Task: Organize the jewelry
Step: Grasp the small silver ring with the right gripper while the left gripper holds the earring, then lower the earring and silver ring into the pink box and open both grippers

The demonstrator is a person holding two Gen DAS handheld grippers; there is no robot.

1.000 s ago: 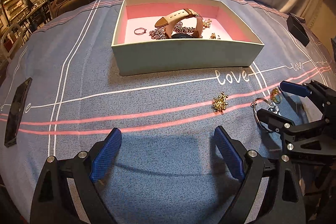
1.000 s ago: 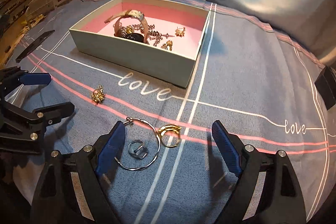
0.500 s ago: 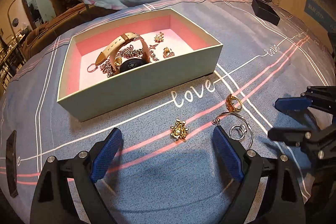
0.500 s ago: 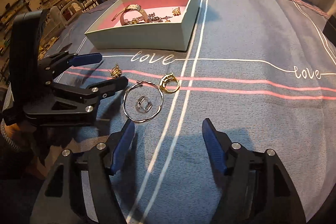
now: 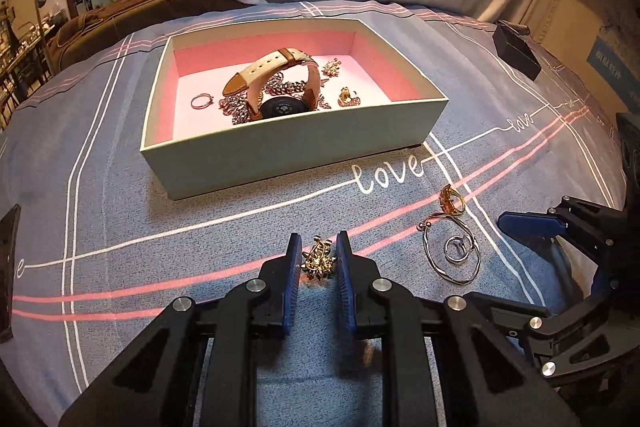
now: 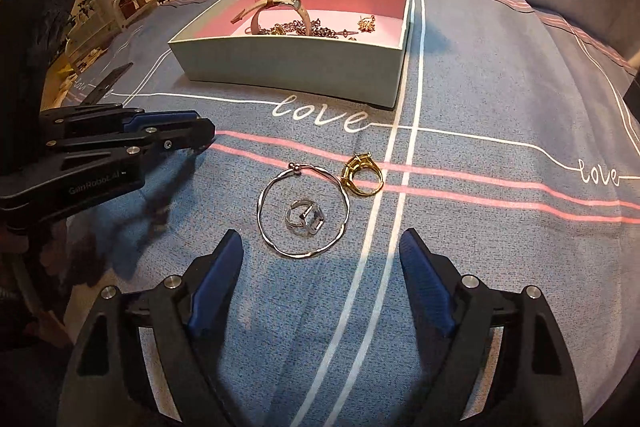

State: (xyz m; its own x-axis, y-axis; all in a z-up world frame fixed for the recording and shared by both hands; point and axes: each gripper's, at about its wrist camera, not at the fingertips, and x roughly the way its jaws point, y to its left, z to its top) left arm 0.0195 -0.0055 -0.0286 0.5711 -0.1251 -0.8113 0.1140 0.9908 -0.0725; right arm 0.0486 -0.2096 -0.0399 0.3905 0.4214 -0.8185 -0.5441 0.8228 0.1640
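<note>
The left gripper [image 5: 317,259] has just been closing; its blue pads now flank a small gold brooch [image 5: 318,261] lying on the blue bedspread [image 5: 120,195], its length running away from the camera toward the box [image 5: 288,155]. Whether the pads press it I cannot tell. The right gripper [image 6: 320,259], jaws wide with nothing between them, has been narrowing, angled down before a silver hoop [image 6: 304,211] encircling a silver ring [image 6: 305,218], a gold ring [image 6: 362,174] just beside.
</note>
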